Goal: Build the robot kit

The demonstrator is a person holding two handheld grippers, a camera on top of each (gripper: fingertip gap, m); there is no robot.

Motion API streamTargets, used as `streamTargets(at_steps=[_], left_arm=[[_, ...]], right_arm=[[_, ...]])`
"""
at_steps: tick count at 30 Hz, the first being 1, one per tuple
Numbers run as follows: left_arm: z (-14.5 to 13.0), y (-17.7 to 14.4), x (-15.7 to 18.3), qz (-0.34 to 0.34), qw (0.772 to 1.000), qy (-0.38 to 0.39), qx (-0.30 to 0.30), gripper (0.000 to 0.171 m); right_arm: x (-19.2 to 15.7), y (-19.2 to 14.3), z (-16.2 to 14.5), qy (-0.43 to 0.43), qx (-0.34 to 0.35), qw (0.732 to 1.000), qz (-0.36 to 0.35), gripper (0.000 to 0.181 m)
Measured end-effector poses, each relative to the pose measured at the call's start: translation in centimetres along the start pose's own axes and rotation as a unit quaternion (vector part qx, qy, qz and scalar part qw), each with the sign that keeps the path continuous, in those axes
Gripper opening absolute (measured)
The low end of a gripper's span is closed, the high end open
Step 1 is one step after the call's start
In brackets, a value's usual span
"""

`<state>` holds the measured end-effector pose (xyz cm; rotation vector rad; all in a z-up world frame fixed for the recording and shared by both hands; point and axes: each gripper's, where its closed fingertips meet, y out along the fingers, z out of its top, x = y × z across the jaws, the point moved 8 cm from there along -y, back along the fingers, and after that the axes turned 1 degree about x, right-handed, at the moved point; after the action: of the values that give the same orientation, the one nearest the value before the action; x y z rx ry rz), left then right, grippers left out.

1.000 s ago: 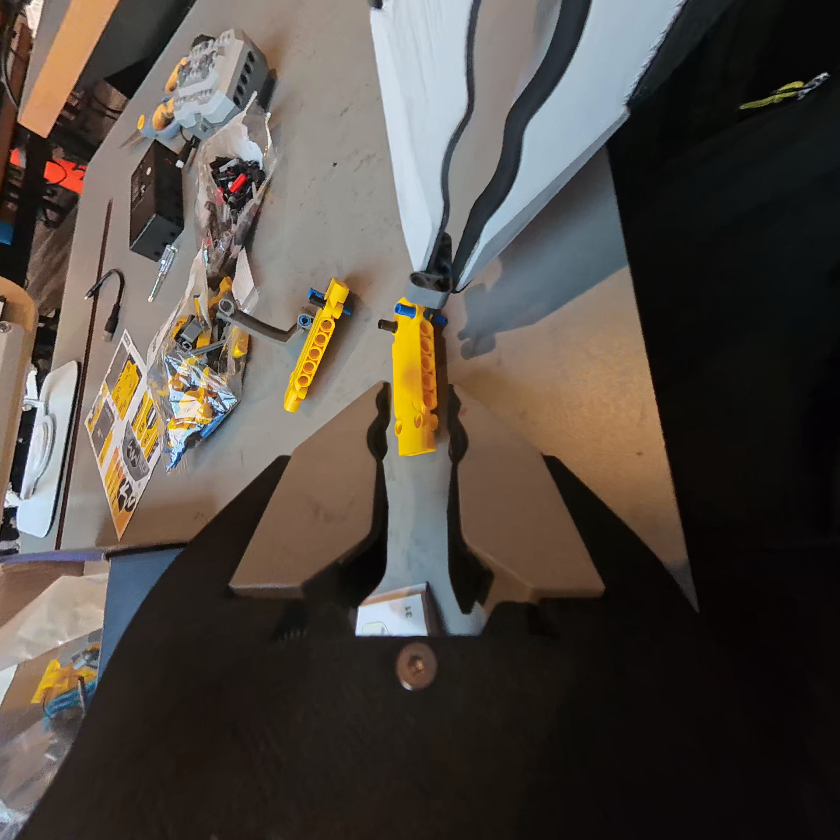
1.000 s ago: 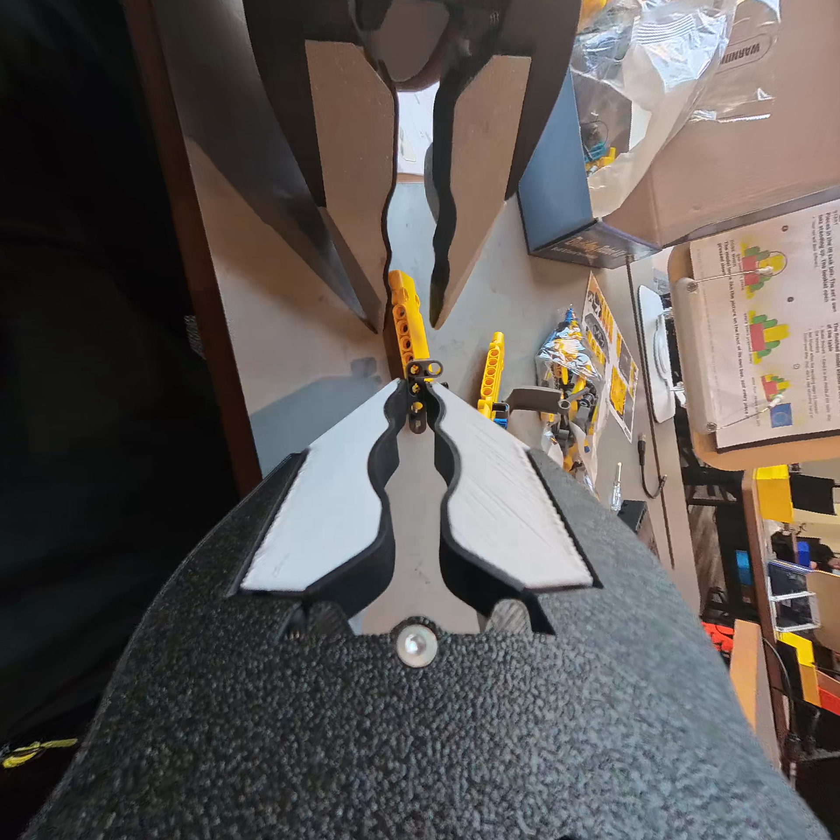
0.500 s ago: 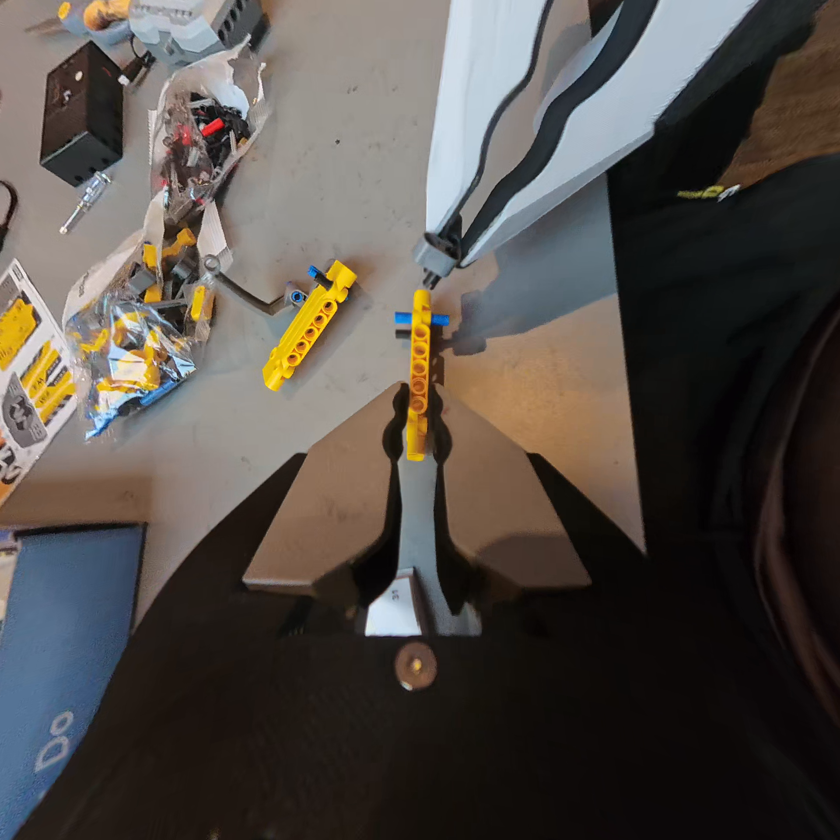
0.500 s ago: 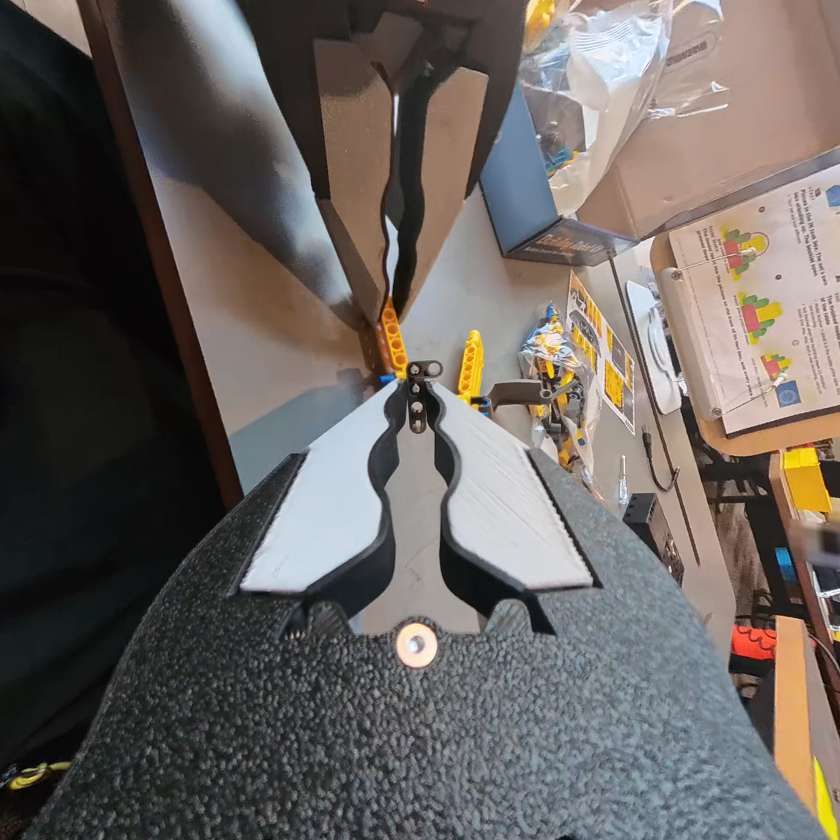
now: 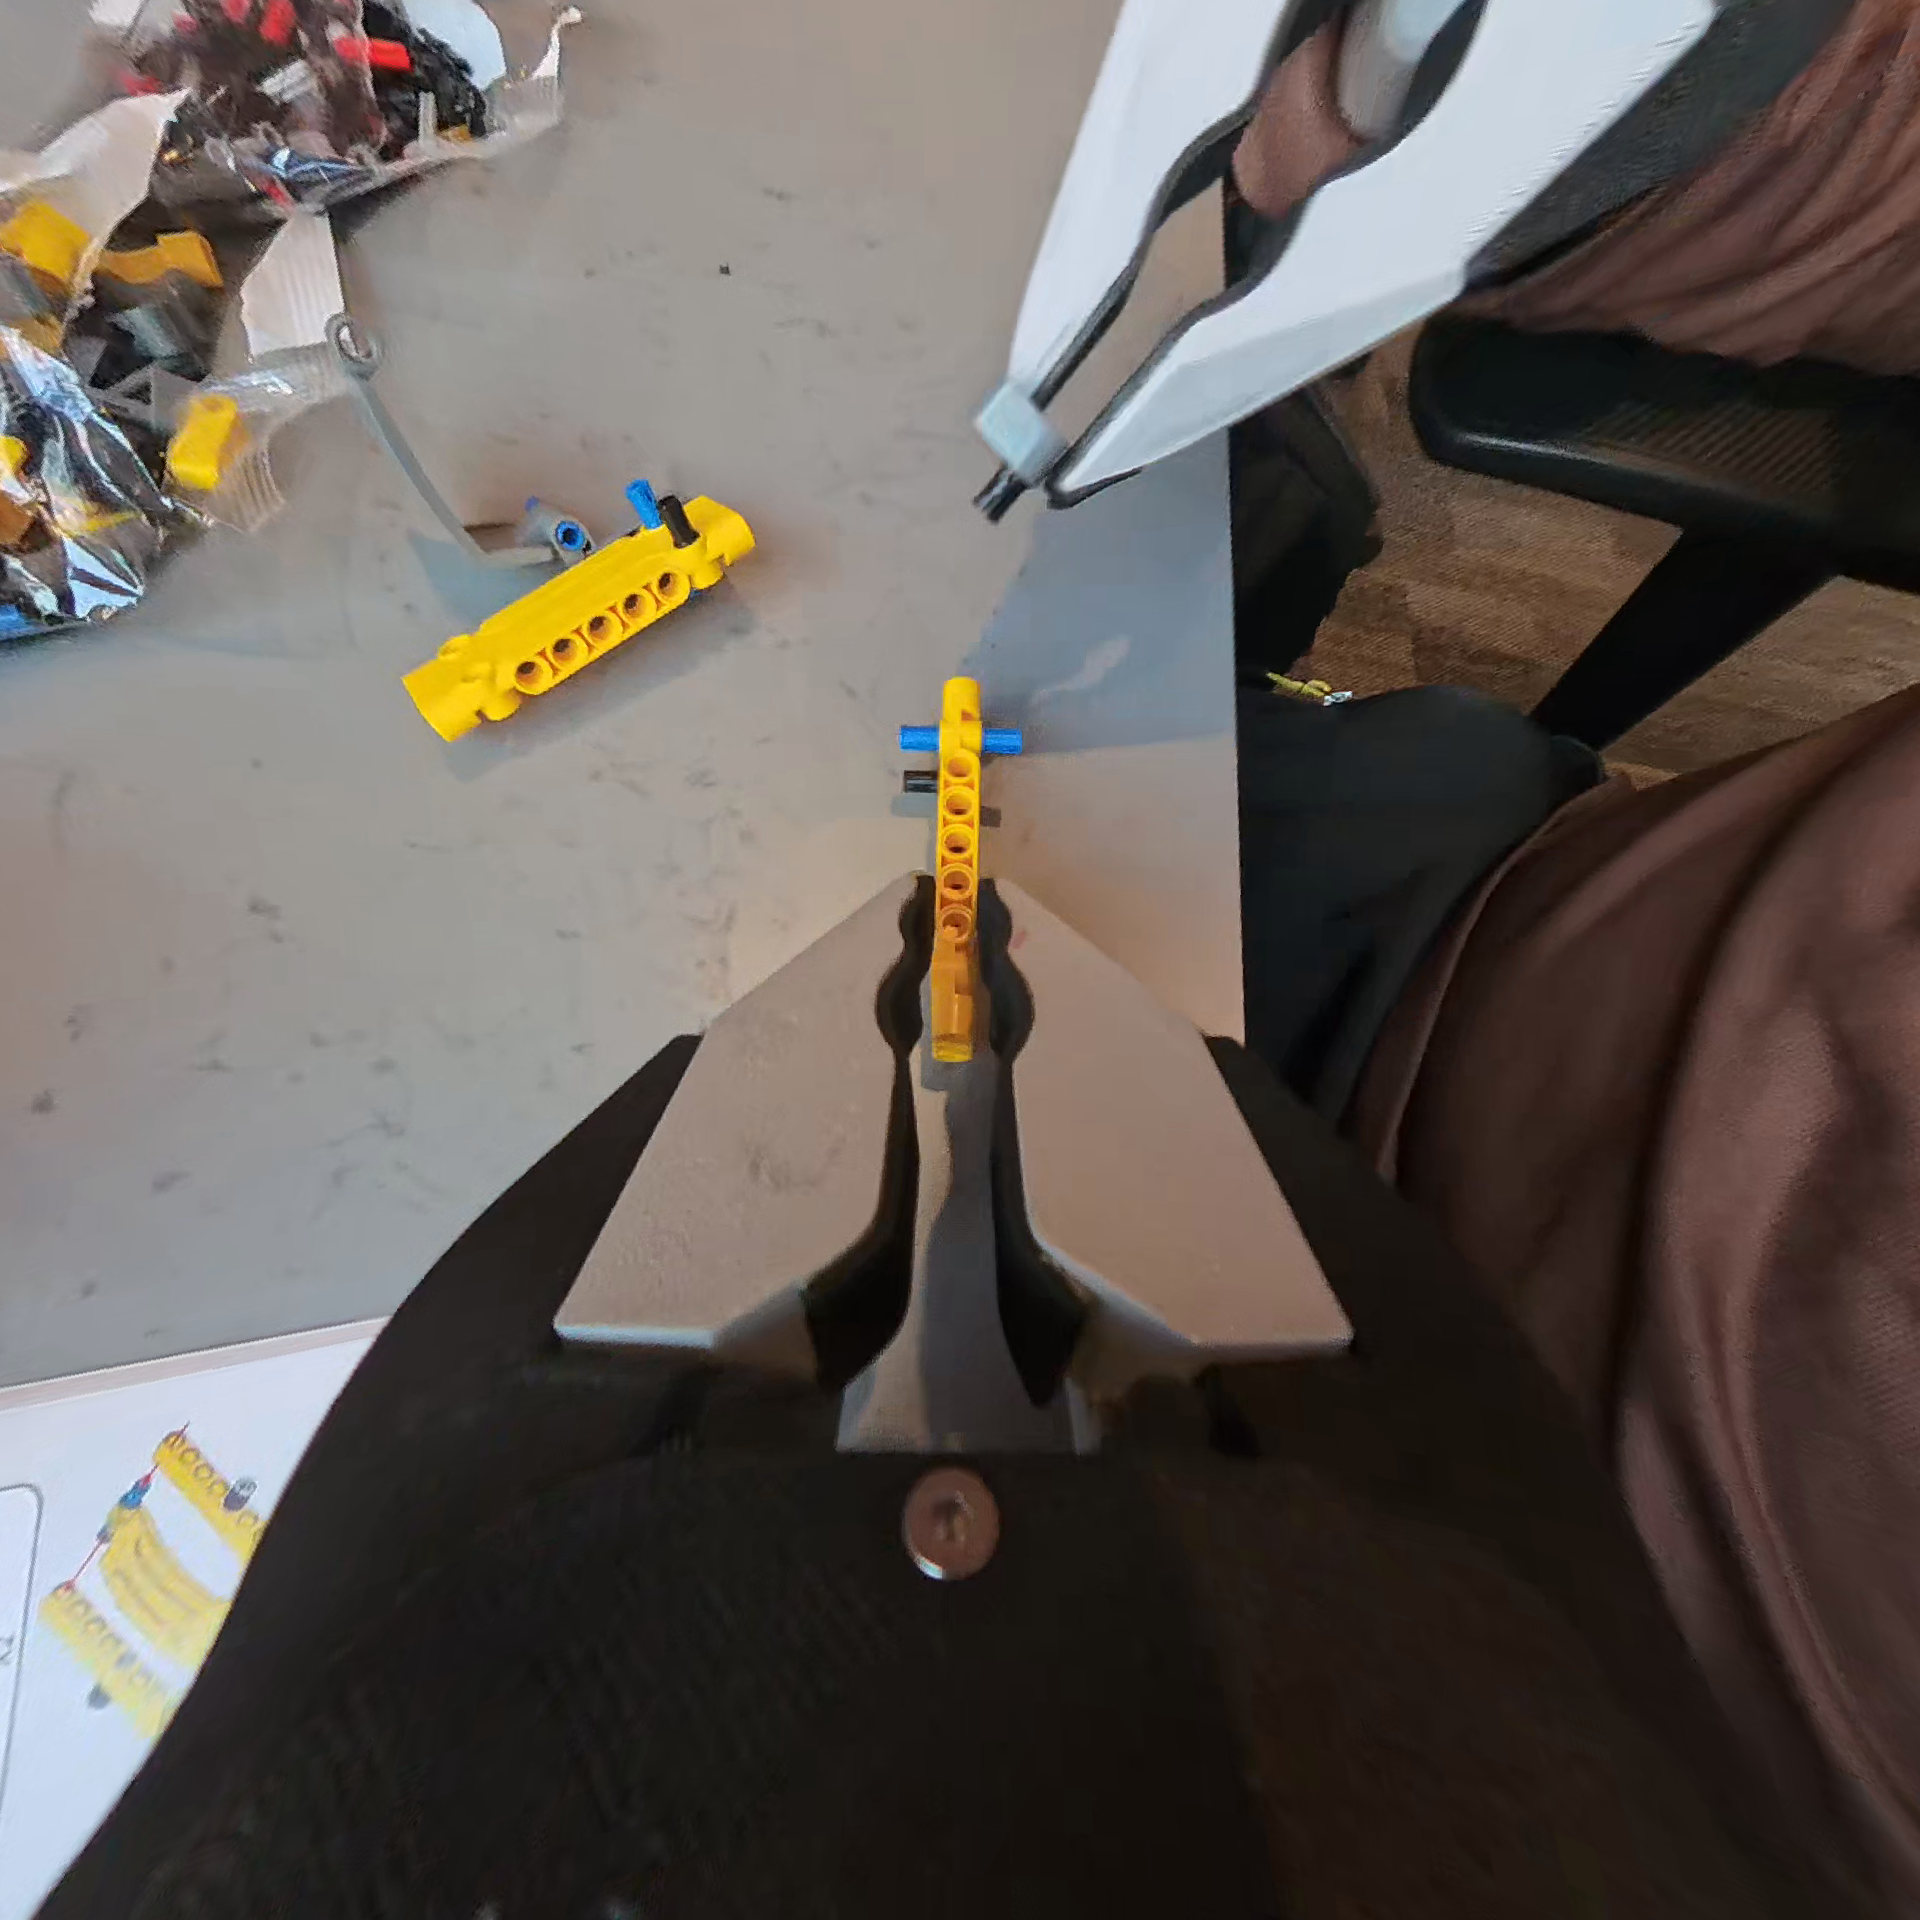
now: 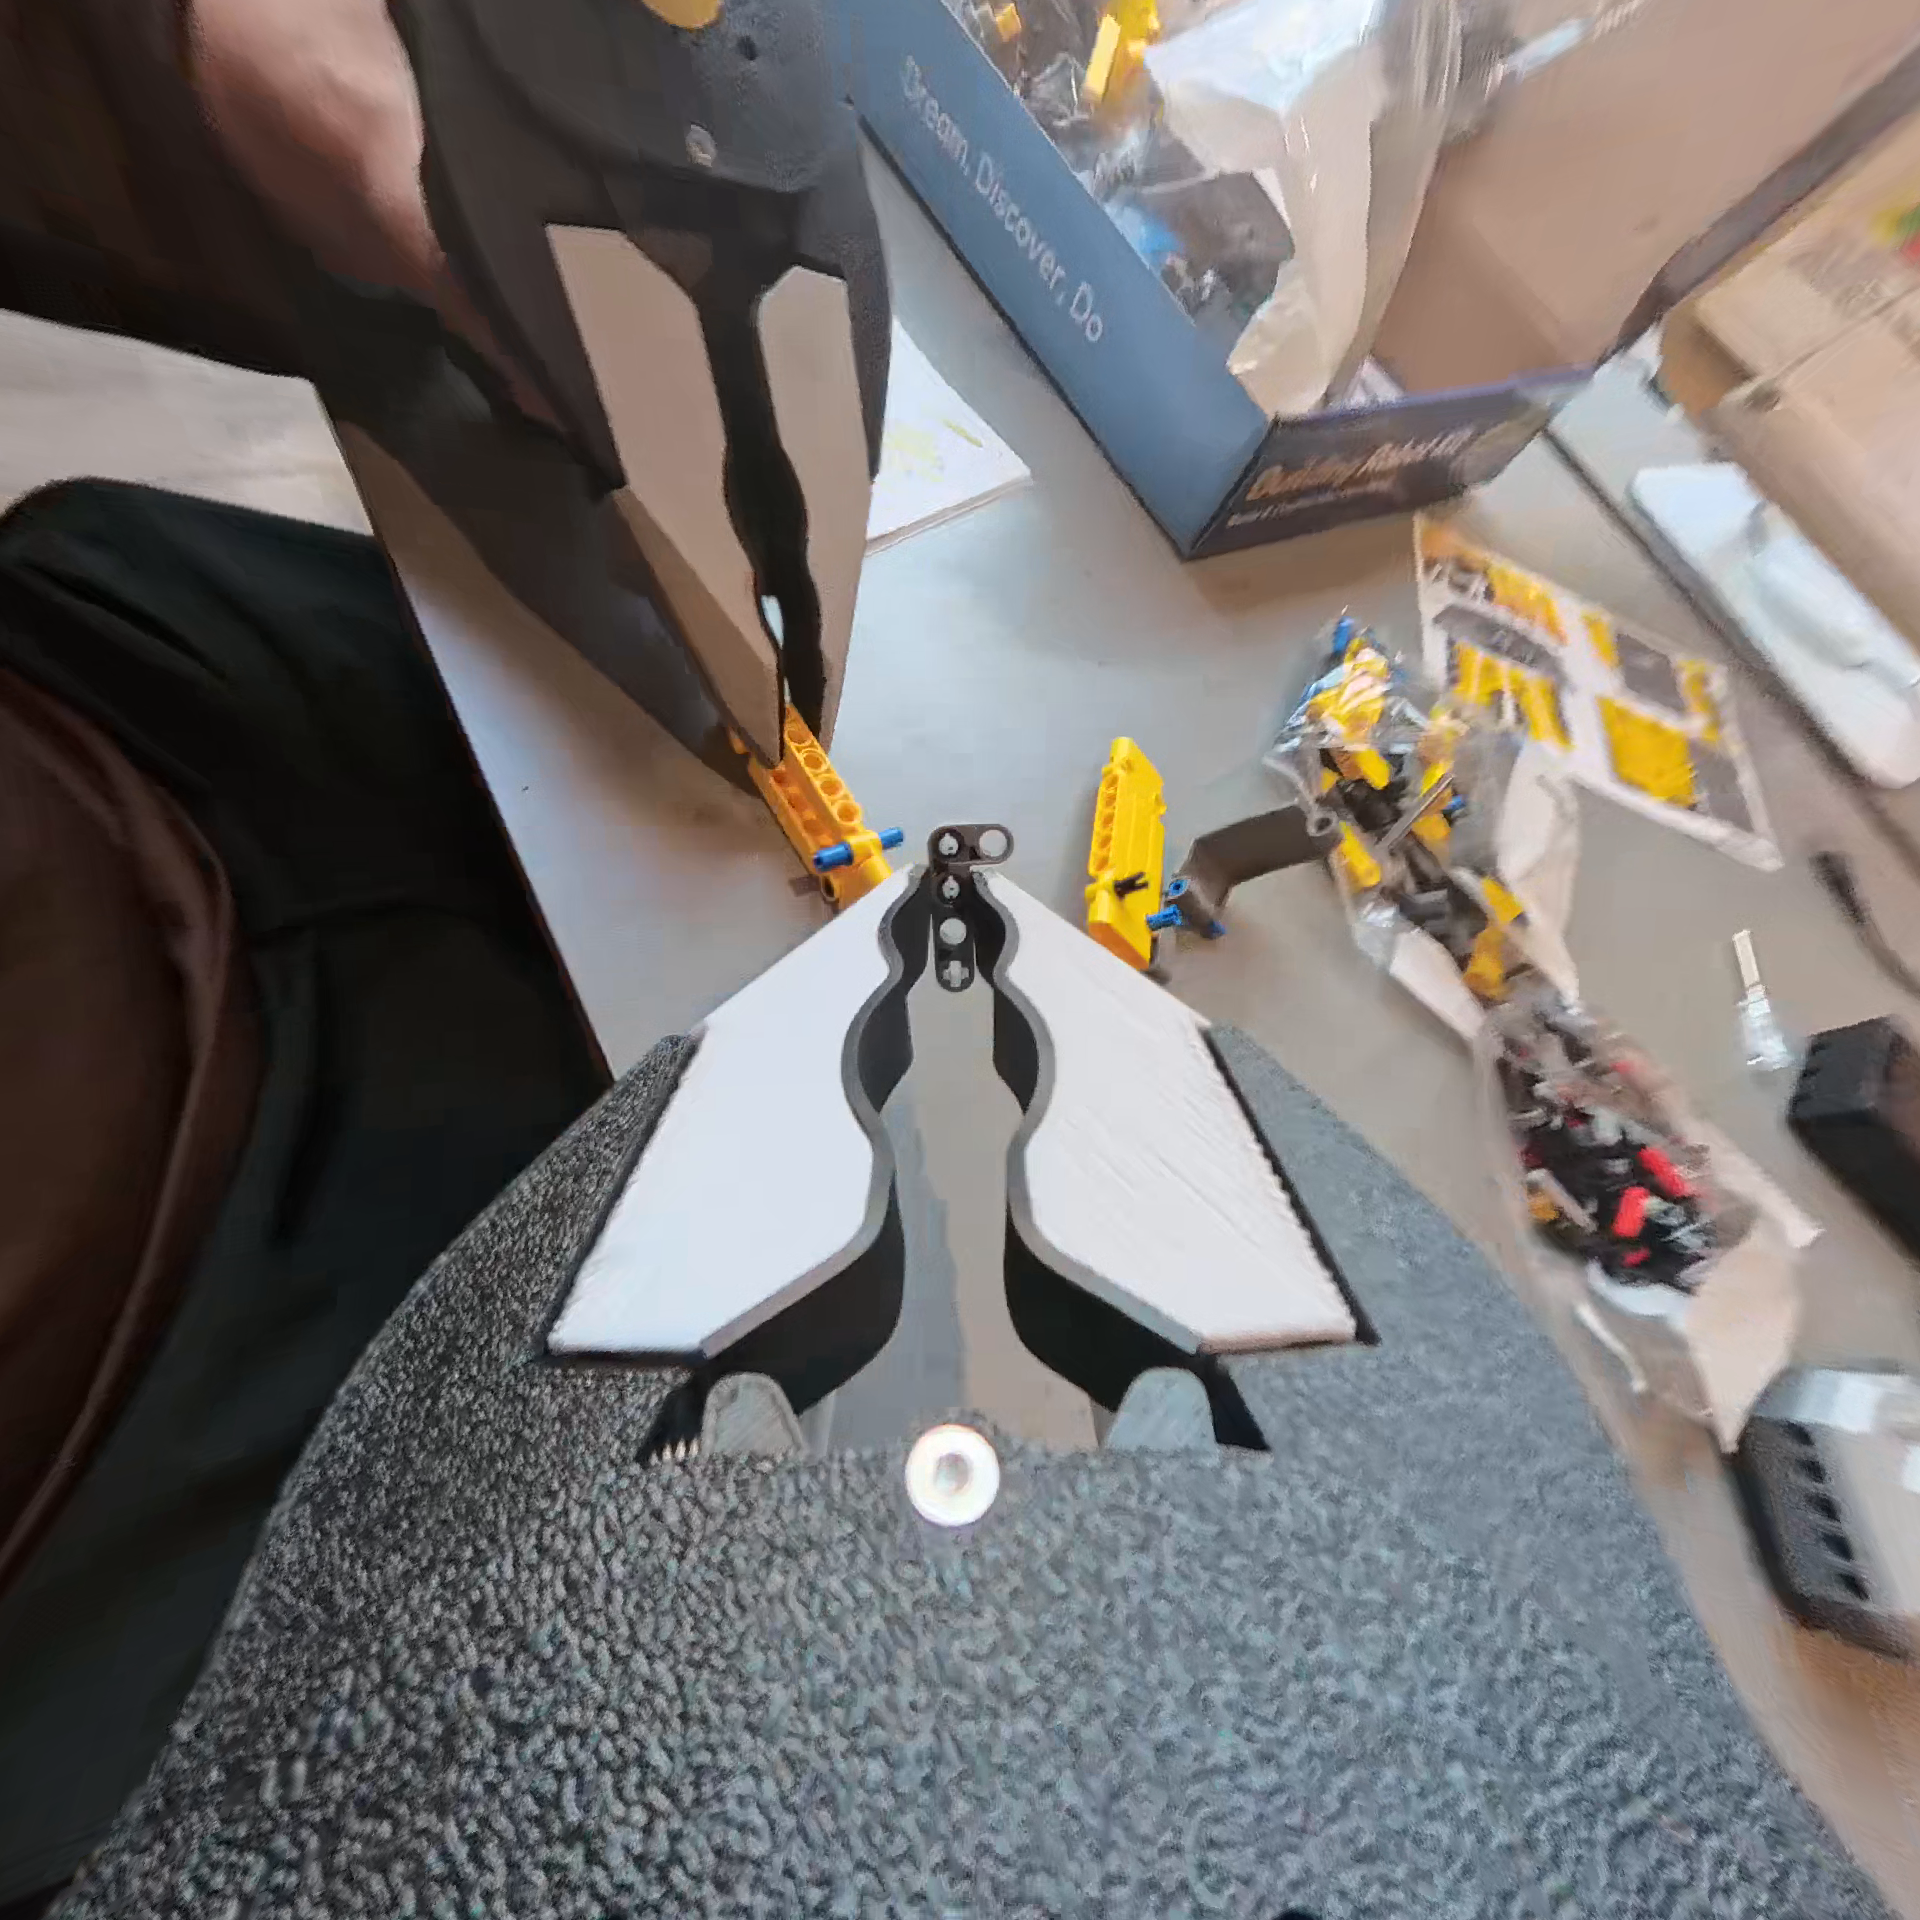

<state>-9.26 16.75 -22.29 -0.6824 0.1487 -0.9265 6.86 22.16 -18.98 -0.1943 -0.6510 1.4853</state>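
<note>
The left tongs [image 5: 954, 904] are pinching a yellow beam [image 5: 957, 831] edge-on between their tips, with the far end sticking out over the grey counter [image 5: 312, 987] close to its edge. A blue pin [image 5: 961, 739] is crossing the beam near that far end and a black pin [image 5: 916, 779] is poking out just below it.

The right tongs [image 6: 954, 883] are clamping a small dark connector [image 6: 961, 904], whose holed head is showing just past their tips. In the left wrist view the same piece is appearing as a grey block [image 5: 1018, 436] at the white tips, held above the counter and apart from the beam. From the right wrist view the beam's pinned end is lying just left of the connector; whether they are touching cannot be told.

Beyond, a second yellow beam [image 6: 1127, 847] is lying flat on the counter, with blue and black pins at one end and a grey curved arm [image 6: 1257, 847] attached there. Past it, torn clear bags [image 6: 1455, 831] are holding yellow, black and red parts. A sticker sheet [image 6: 1621, 686] is lying beside the bags, and a black box [image 6: 1860, 1101] is sitting further right. An open blue carton [image 6: 1091, 281] is standing at the back with more bagged parts inside. A printed leaflet [image 5: 125, 1558] is lying by the left tongs. A person's brown-clad lap [image 5: 1662, 1143] is sitting off the counter's edge.
</note>
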Motion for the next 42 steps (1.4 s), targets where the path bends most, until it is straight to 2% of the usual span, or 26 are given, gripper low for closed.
streamTargets(at_steps=[9,16,19,24,29,37,42], left_arm=[[0.2,0.2,-0.5,-0.014,1.000,-0.007,0.002,0.005],[-0.1,1.1,0.1,0.030,0.997,0.054,-0.035,0.010],[0.1,1.3,0.4,0.046,0.995,0.080,-0.033,0.005],[0.5,1.5,0.5,0.049,0.995,0.088,-0.023,0.010],[0.7,1.6,0.5,0.041,0.995,0.090,-0.020,0.005],[0.7,1.8,0.3,0.019,0.995,0.091,-0.020,0.005],[0.7,1.7,0.2,0.005,0.996,0.089,-0.020,0.005]], right_arm=[[0.2,1.4,-0.4,0.044,-0.005,0.998,0.045,0.008],[-0.4,2.7,-0.8,0.045,-0.026,0.996,0.068,0.008],[-0.4,2.7,-0.7,0.044,-0.026,0.996,0.068,0.008],[0.0,2.3,-0.7,0.047,-0.030,0.996,0.072,0.008],[0.8,1.7,0.0,0.060,-0.038,0.991,0.115,0.008],[1.4,3.6,2.4,0.025,-0.129,0.970,0.204,0.008],[2.2,4.5,2.6,0.048,-0.179,0.951,0.246,0.008]])
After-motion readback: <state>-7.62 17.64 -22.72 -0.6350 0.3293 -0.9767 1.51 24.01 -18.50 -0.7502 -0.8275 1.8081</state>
